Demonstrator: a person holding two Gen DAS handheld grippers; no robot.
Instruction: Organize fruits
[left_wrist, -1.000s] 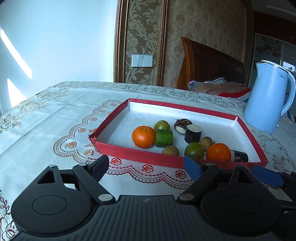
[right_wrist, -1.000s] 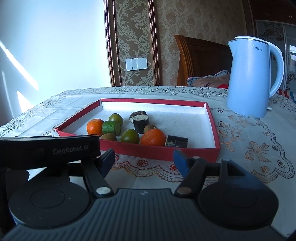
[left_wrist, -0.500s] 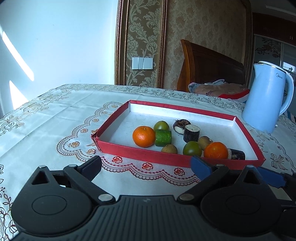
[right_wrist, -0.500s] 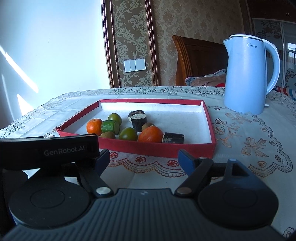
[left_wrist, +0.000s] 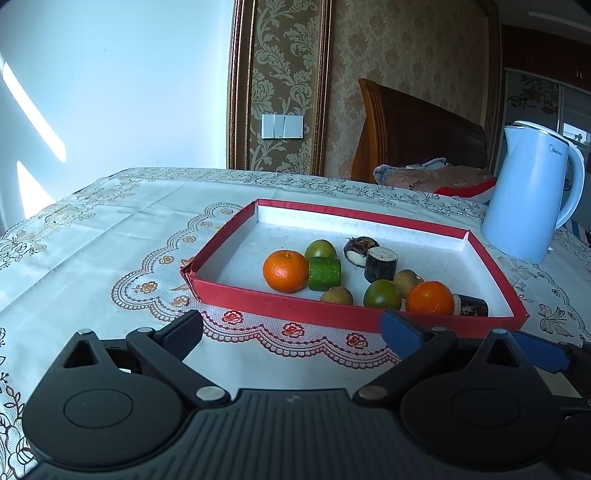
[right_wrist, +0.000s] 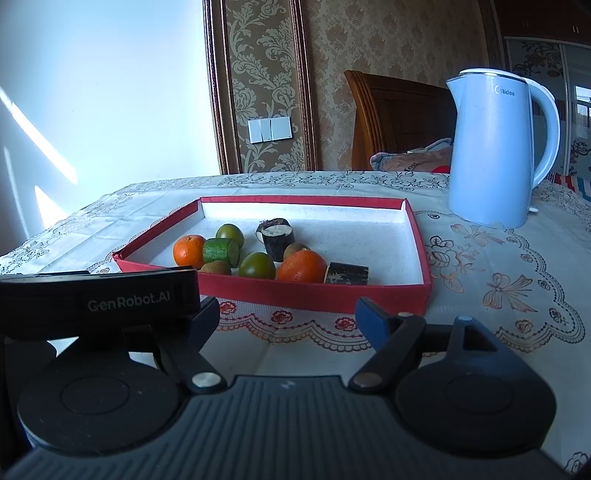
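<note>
The big light blue kettle (right_wrist: 495, 155) has the name "Midea" near its top, in small dark letters. You can read it best from the right camera. From the left camera the same word shows on the kettle (left_wrist: 532, 199), but it is smaller there. A black bar (right_wrist: 99, 299) low on the left of the right camera's picture says "GenRobot.AI" in pale letters. The folded cloth (left_wrist: 432, 177) behind the table has a few dark letters that look like "Most", but they are too small to be sure.

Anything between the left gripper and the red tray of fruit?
Nothing but bare tablecloth lies between the open left gripper and the red tray's near wall, as the left wrist view shows.
</note>
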